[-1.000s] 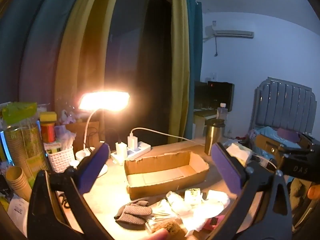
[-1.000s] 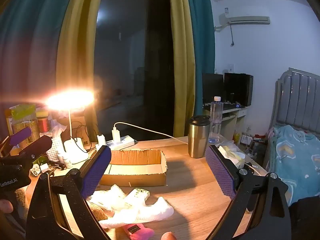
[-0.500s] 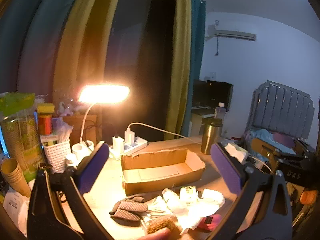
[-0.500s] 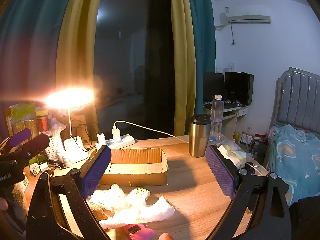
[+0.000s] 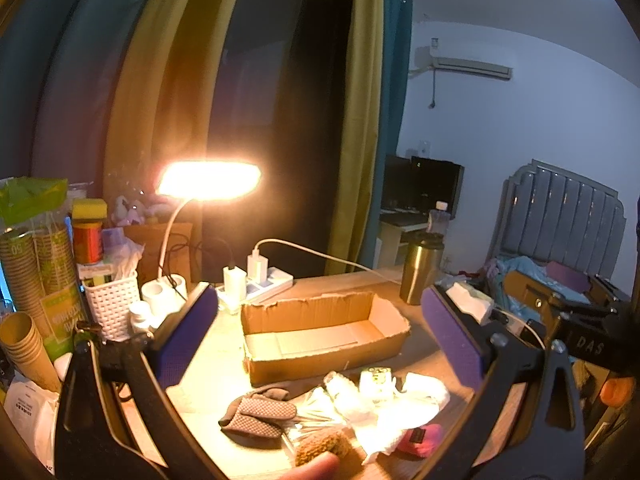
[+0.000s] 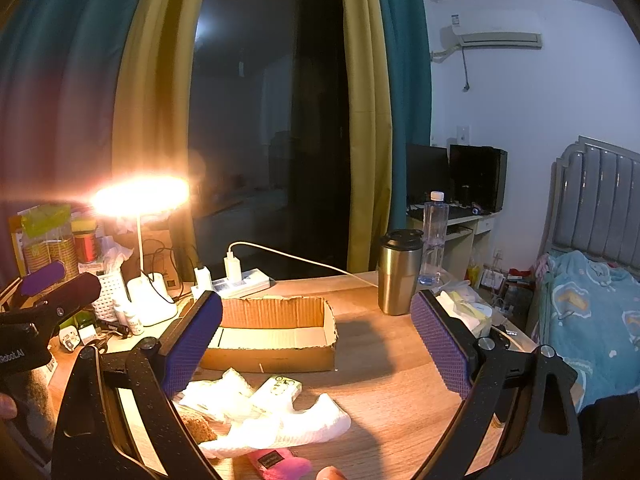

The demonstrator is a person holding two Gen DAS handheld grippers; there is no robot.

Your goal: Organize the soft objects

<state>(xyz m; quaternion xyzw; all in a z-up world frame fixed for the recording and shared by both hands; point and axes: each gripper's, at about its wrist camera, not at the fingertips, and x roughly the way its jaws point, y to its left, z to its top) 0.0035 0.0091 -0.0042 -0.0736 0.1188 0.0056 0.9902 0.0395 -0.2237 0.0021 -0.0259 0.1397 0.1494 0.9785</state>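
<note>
Task not begun: the box (image 5: 324, 336) on the worktop (image 6: 384, 364) sits empty, the soft items (image 5: 352, 412) lie heaped just before it, and both hand-held grippers, left (image 5: 320, 340) and right (image 6: 316, 344), hang wide open, holding nothing.

Dim room; the desk lamp (image 5: 208, 180) blooms with warm glare, fisheye edges bend darkly.

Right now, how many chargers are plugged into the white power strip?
2: a white charger with a black cable at the strip's left end, and a white charger with a white cable beside it.
</note>
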